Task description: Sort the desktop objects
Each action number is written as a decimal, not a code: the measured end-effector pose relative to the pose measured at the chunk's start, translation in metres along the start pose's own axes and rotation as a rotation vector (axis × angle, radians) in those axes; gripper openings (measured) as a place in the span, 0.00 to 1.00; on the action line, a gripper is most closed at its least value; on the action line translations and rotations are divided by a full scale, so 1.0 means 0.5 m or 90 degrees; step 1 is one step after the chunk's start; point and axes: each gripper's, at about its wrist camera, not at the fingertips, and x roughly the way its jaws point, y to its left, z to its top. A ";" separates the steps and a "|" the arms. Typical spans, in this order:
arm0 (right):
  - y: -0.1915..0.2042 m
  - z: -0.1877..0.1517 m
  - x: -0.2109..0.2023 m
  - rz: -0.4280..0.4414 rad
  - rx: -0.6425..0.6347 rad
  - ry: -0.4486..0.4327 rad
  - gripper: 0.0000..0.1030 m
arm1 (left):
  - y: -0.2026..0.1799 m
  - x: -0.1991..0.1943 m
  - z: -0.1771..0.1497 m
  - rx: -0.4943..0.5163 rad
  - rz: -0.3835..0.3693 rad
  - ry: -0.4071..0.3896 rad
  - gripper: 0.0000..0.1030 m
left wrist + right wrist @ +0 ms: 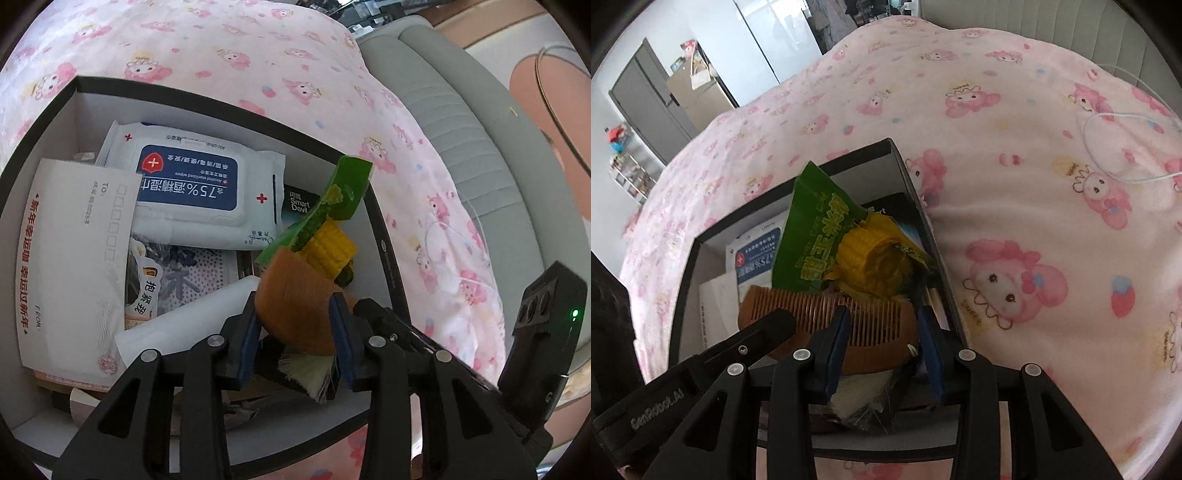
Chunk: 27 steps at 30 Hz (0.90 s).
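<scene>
- Black-rimmed box [184,96] with white inside, resting on a pink cartoon-print blanket [258,55].
- Left gripper [294,314] closed on a wooden comb [291,280], blue pads pressing both sides of it, above the box's near right corner.
- In the right wrist view, one black left finger [764,328] lying across the comb's toothed face near its left end.
- Right gripper [882,325] with jaws apart, gripping nothing, poised over the comb's right end; comb reaching well past its left pad.
- Green corn snack packet [332,206] just beyond the comb, propped upright against the box's right wall.
- White pack of alcohol wipes [192,184] lying flat toward the far edge of the box.
- White envelope [70,258] with red lettering along the left wall, partly overlapping the wipes.
- Small black carton [299,203] wedged between wipes and snack packet.
- Thin white cable [1108,155] looped on the blanket, well apart from the box's right edge.
</scene>
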 end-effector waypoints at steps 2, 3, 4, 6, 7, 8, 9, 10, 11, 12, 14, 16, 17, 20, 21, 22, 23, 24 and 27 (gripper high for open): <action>0.002 0.000 0.001 -0.009 -0.008 -0.001 0.33 | -0.001 -0.002 -0.001 0.005 0.008 -0.004 0.38; 0.004 0.001 0.001 -0.013 -0.011 -0.002 0.33 | 0.000 -0.005 -0.001 0.005 0.008 -0.006 0.40; 0.005 0.001 0.002 -0.017 -0.015 -0.002 0.33 | 0.002 -0.007 -0.001 0.005 0.009 -0.008 0.41; 0.009 0.001 -0.002 -0.026 -0.025 -0.011 0.33 | 0.005 -0.011 0.001 0.005 0.011 -0.011 0.43; 0.012 0.001 -0.004 -0.032 -0.031 -0.016 0.33 | 0.006 -0.014 0.001 0.005 0.013 -0.013 0.44; 0.015 0.000 -0.008 -0.037 -0.037 -0.021 0.34 | 0.008 -0.016 0.002 0.006 0.015 -0.015 0.44; 0.018 -0.001 -0.012 -0.041 -0.044 -0.025 0.35 | 0.010 -0.020 0.003 0.007 0.018 -0.017 0.44; 0.019 -0.003 -0.019 -0.034 -0.046 -0.029 0.35 | 0.012 -0.023 0.004 0.010 0.019 -0.017 0.44; 0.020 -0.005 -0.026 -0.026 -0.047 -0.033 0.35 | 0.014 -0.027 0.004 0.015 0.020 -0.016 0.44; 0.021 -0.006 -0.037 -0.019 -0.047 -0.043 0.36 | 0.016 -0.034 0.005 0.022 0.024 -0.018 0.44; 0.024 -0.009 -0.059 -0.007 -0.046 -0.067 0.42 | 0.022 -0.053 0.009 0.036 0.033 -0.026 0.44; 0.039 -0.010 -0.070 -0.037 -0.066 -0.089 0.42 | 0.022 -0.074 0.017 0.058 0.061 -0.040 0.45; 0.047 -0.011 -0.071 -0.044 -0.076 -0.094 0.42 | 0.022 -0.085 0.021 0.069 0.075 -0.047 0.45; 0.072 -0.014 -0.070 -0.047 -0.097 -0.093 0.42 | 0.013 -0.120 0.033 0.110 0.107 -0.078 0.45; 0.085 -0.013 -0.075 -0.051 -0.103 -0.102 0.42 | 0.012 -0.136 0.043 0.120 0.115 -0.088 0.45; 0.094 -0.013 -0.081 -0.053 -0.107 -0.110 0.42 | 0.012 -0.151 0.052 0.130 0.123 -0.098 0.47; 0.103 -0.013 -0.088 -0.054 -0.111 -0.119 0.42 | 0.016 -0.167 0.062 0.128 0.126 -0.107 0.47; 0.111 -0.011 -0.096 -0.054 -0.106 -0.124 0.42 | 0.020 -0.182 0.073 0.125 0.128 -0.116 0.48; 0.139 -0.002 -0.115 -0.032 -0.091 -0.133 0.43 | 0.044 -0.234 0.110 0.099 0.135 -0.146 0.66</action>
